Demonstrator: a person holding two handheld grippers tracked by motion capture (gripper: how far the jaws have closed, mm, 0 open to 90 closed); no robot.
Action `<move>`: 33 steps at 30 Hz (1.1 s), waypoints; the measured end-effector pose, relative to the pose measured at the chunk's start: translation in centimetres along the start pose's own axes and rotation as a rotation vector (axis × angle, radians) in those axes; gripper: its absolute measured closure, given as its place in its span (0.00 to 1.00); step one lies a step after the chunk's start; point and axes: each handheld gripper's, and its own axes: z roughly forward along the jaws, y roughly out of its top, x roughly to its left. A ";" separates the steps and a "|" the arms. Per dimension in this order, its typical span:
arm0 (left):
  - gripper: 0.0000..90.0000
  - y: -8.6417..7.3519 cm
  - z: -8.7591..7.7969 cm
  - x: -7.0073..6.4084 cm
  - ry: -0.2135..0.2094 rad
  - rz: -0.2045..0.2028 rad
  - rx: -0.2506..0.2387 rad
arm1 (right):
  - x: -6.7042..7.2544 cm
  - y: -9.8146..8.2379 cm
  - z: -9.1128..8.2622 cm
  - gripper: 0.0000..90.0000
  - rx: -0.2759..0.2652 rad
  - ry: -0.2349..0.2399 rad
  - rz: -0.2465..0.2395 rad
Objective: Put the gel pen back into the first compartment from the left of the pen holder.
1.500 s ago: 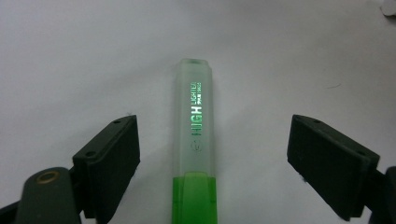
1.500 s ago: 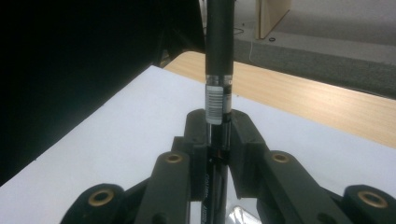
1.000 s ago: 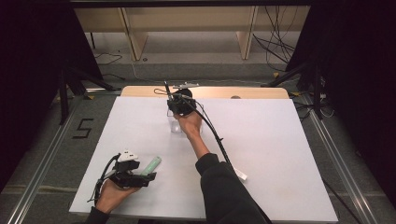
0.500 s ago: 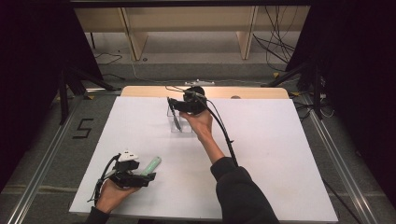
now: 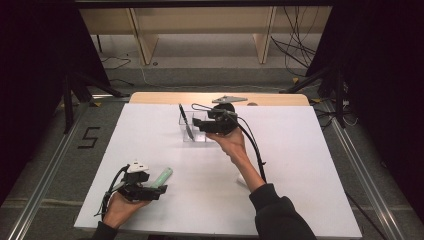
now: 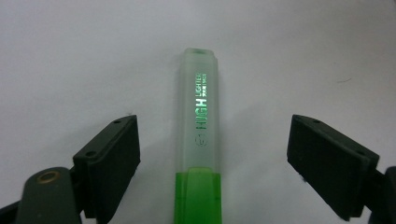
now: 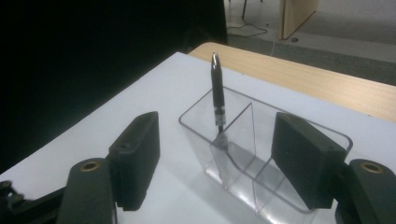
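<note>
High view of a white tabletop [image 5: 300, 165] with two hand-held claws. At about 12 o'clock from the table's centre stands a clear divided holder [image 5: 194, 131]; a black pen [image 5: 185, 121] leans upright in its end compartment, tip down, seen also in the right gripper view [image 7: 217, 95]. The right claw [image 5: 214, 119] sits just beside the holder at its 3 o'clock side, jaws having just been opening and now released with nothing pressed between them; the holder [image 7: 261, 158] lies ahead of the two pads, which suggests the pen has been dropped in and the hand is free to leave. Near 7 o'clock, the left claw [image 5: 150, 192] rests low on the tabletop, jaws spread and released, straddling a green highlighter [image 6: 198, 140] without touching it. The highlighter [image 5: 162, 177] lies flat, cap pointing toward 1 o'clock, lined up between the jaws, probably so that closing them would grip its barrel for the next transfer to the holder.
</note>
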 end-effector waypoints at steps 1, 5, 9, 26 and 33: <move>0.18 0.0 0.0 0.0 -0.001 0.001 0.000 | 0.0 -0.1 -0.3 0.35 0.003 0.004 -0.001; 0.18 0.0 -0.1 0.0 -0.006 0.001 -0.003 | 0.2 -0.8 -1.6 0.33 0.015 0.010 -0.031; 0.18 0.0 -0.1 -0.1 -0.006 0.002 -0.009 | 0.3 -1.4 -3.1 0.32 0.018 0.005 -0.062; 0.18 0.2 -0.5 0.2 0.002 0.001 -0.019 | 0.0 -5.0 -8.4 0.32 0.048 -0.012 -0.107; 0.18 0.3 -0.5 0.1 0.003 0.007 -0.019 | 0.4 -7.3 -9.8 0.31 0.029 -0.003 -0.107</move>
